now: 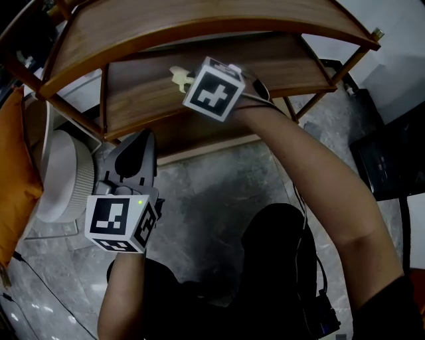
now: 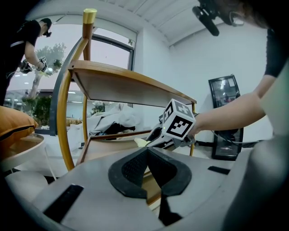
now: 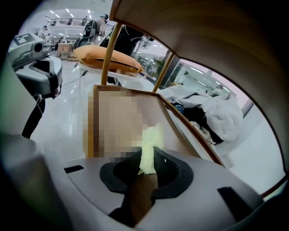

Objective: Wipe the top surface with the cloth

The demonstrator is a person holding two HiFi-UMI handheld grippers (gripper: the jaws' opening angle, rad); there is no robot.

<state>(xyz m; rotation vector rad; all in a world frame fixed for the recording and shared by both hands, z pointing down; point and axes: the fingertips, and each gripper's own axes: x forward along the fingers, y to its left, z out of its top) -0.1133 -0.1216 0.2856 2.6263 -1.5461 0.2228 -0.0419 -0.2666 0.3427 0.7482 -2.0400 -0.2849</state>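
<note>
The right tool (image 3: pixel 148 159) clenched the cloth (image 3: pixel 151 137) above the lower shelf (image 1: pixel 146 93); the left tool (image 2: pixel 147 151) sat closed, empty. Wiping looked unstarted: the cloth needed lifting onto the top (image 1: pixel 199 20).

Shelf (image 1: pixel 153 89): smooth satin wood; cloth (image 3: pixel 151 144): soft yel. fabric; floor (image 1: pixel 219 186): glossy gry stone.

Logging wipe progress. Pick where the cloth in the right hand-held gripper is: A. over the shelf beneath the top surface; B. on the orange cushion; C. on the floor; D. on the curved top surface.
A: the right hand-held gripper pinches the pale yellow cloth over the lower shelf, with the top surface showing its underside overhead.
</note>
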